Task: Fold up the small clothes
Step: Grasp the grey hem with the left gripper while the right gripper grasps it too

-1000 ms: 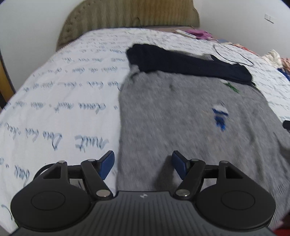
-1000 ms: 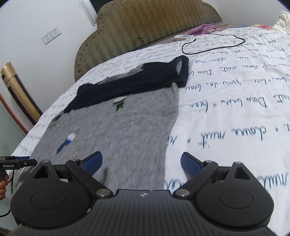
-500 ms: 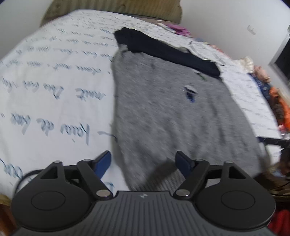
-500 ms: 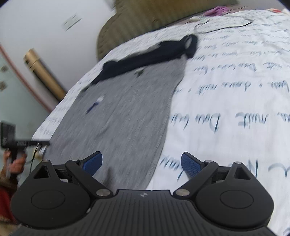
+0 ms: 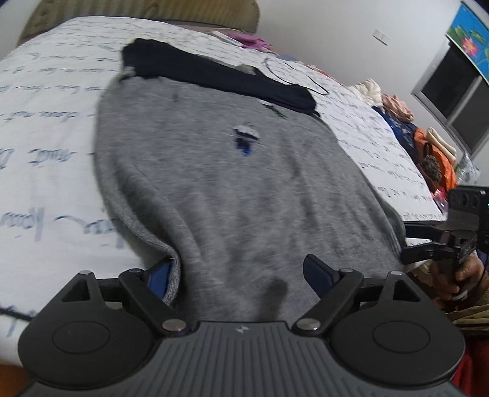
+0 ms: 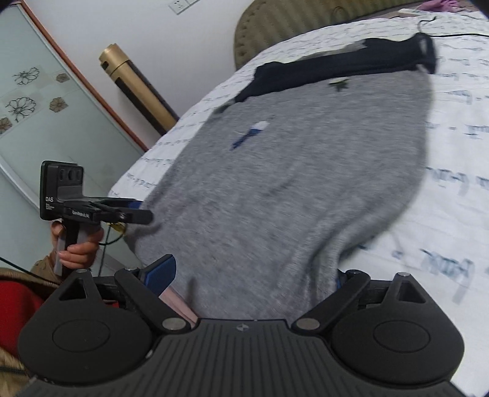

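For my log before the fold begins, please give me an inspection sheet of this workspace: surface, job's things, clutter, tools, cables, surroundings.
Surface: bed sheet, white with blue script print.
Job's things: grey sweater lies spread flat; its near hem hangs over the bed edge between both tools' fingers. A dark garment lies across its far end.
Clutter: clothes pile at the far right side of the bed; pink item near the headboard.
Tools: left tool open, hem edge curled against its left finger. Right tool open, fabric covering its right finger.
Cables: thin black cable on the sheet beyond the dark garment.
Surroundings: padded headboard, gold cylinder, window.
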`<state>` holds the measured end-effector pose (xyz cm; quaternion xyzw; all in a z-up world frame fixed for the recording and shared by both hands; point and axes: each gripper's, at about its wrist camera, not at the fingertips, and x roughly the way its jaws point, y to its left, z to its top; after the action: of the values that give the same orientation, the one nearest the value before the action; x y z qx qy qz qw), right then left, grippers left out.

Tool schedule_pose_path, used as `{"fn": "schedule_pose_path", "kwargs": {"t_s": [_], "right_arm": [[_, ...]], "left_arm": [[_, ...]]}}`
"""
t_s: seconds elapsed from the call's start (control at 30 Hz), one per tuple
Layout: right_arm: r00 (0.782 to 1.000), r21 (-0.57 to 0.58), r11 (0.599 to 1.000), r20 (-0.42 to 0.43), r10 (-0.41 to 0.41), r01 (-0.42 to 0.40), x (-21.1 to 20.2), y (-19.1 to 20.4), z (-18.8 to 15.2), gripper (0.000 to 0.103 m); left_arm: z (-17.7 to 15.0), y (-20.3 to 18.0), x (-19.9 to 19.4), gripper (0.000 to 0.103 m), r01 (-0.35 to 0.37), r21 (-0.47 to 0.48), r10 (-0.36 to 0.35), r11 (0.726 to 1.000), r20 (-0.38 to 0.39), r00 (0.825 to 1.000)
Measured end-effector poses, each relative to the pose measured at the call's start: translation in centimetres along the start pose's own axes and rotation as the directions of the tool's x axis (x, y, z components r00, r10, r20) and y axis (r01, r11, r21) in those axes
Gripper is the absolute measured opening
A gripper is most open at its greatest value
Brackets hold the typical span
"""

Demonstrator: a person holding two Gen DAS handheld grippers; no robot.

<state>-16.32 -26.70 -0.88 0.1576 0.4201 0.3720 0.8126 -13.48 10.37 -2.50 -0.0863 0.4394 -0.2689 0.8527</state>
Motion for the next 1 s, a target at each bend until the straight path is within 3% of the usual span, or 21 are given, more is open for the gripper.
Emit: {"fn": "schedule_pose_path", "kwargs": {"t_s": [0.27, 0.4, 0.5, 0.57, 0.6, 0.67, 0.73, 0.87, 1.0], "right_arm": [[0.999, -0.050, 0.998, -0.015, 0.048, -0.049, 3.5, 2.5, 0.9, 0.088], [1.000, -0.123, 0.992, -0.024, 0.008, -0.011, 4.6, 3.9, 1.2, 0.080], [0.999, -0.145, 0.989, -0.022, -0.042, 0.039, 4.2, 4.0, 1.3, 0.057], [0.996, -0.132, 0.988, -0.020, -0.084, 0.080, 3.8, 3.5, 1.4, 0.027], [0.996, -0.117, 0.989, -0.020, -0.089, 0.086, 3.5, 3.2, 1.4, 0.025], [0.997, -0.102, 0.992, -0.018, -0.073, 0.071, 3.2, 2.7, 1.1, 0.024], [0.998, -0.100, 0.994, -0.008, -0.055, 0.054, 3.0, 2.7, 0.9, 0.024], [1.000, -0.054, 0.999, 0.031, 0.002, -0.001, 2.6, 2.1, 1.3, 0.023], [0.997, -0.062, 0.998, 0.082, 0.007, -0.002, 2.0, 2.3, 2.5, 0.022]], "left_arm": [[0.6, -2.1, 1.9, 0.088, 0.025, 0.024, -0.024, 0.999, -0.013, 1.000], [0.5, -3.3, 2.3, 0.088, 0.006, 0.072, -0.004, 0.997, -0.028, 1.000], [0.4, -3.9, 2.4, 0.068, -0.034, 0.116, 0.038, 0.993, -0.029, 0.999], [0.4, -4.0, 2.3, 0.053, -0.056, 0.124, 0.061, 0.991, -0.032, 0.998], [0.4, -4.0, 2.3, 0.048, -0.070, 0.127, 0.075, 0.989, -0.033, 0.997], [0.4, -3.8, 2.1, 0.026, -0.105, 0.124, 0.110, 0.987, -0.033, 0.993], [0.7, -3.4, 1.9, 0.019, -0.109, 0.104, 0.113, 0.989, -0.038, 0.993], [1.4, -3.4, 1.5, 0.014, -0.101, 0.078, 0.103, 0.992, -0.022, 0.994], [2.2, -4.4, 0.9, 0.014, -0.095, 0.096, 0.092, 0.991, 0.037, 0.995]]}}
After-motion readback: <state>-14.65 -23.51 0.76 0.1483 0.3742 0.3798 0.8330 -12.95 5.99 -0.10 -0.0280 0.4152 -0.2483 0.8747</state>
